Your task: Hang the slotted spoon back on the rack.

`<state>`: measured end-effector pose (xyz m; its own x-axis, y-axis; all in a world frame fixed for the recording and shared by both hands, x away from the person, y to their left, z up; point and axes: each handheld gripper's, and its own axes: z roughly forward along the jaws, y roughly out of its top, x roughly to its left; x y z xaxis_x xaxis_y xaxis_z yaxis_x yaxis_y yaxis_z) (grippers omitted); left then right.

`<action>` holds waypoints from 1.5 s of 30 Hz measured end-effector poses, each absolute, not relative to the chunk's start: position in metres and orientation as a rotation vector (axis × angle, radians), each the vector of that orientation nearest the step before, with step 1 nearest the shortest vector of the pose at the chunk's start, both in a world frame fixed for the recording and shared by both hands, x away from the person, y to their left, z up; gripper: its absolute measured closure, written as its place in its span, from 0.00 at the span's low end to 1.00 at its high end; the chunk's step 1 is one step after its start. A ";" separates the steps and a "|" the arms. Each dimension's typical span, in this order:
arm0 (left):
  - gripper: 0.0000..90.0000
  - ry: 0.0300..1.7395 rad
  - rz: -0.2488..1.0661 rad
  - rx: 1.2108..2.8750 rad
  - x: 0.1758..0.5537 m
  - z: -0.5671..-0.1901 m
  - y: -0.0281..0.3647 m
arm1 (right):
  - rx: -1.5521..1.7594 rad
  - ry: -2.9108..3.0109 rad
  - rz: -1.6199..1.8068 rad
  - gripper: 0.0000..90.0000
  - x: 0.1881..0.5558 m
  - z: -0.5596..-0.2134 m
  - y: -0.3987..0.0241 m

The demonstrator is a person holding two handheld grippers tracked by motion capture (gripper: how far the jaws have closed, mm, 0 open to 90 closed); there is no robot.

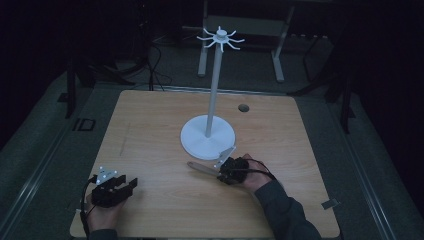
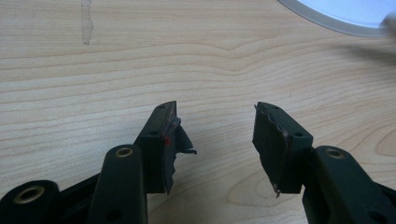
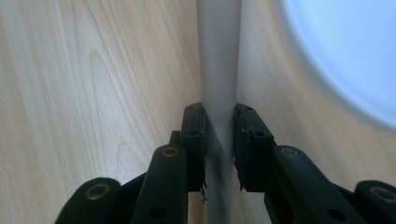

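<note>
A white stand [image 1: 207,137] with a round base, a thin pole and a ring of hooks at its top stands at the middle of the wooden table [image 1: 150,125]. Just in front of the base lies a flat grey bar [image 1: 199,167], pointing left. My right gripper [image 1: 219,173] is shut on its right end. In the right gripper view the grey bar [image 3: 218,56] runs straight up between the pads of the right gripper [image 3: 219,126], which press on both its sides. My left gripper [image 1: 131,184] rests near the front left, and the left gripper [image 2: 215,121] is open over bare wood.
The stand's base edge shows as a white disc [image 2: 345,14] at the top right of the left gripper view and a white disc [image 3: 345,56] at the right of the right gripper view. A small round hole [image 1: 243,107] sits at the table's back. Dark floor and metal frame legs lie beyond.
</note>
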<state>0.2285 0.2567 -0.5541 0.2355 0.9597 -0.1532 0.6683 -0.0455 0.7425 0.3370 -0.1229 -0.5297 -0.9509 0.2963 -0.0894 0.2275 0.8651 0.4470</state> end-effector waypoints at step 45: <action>0.56 1.507 0.514 1.781 0.229 -0.554 0.258 | 0.696 2.140 1.394 0.84 0.330 -0.454 -0.153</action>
<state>0.2285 0.2577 -0.5545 0.2318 0.9605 -0.1538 0.6667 -0.0417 0.7442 0.3296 -0.1525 -0.4544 -0.7504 0.6494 -0.1232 0.1499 0.3487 0.9252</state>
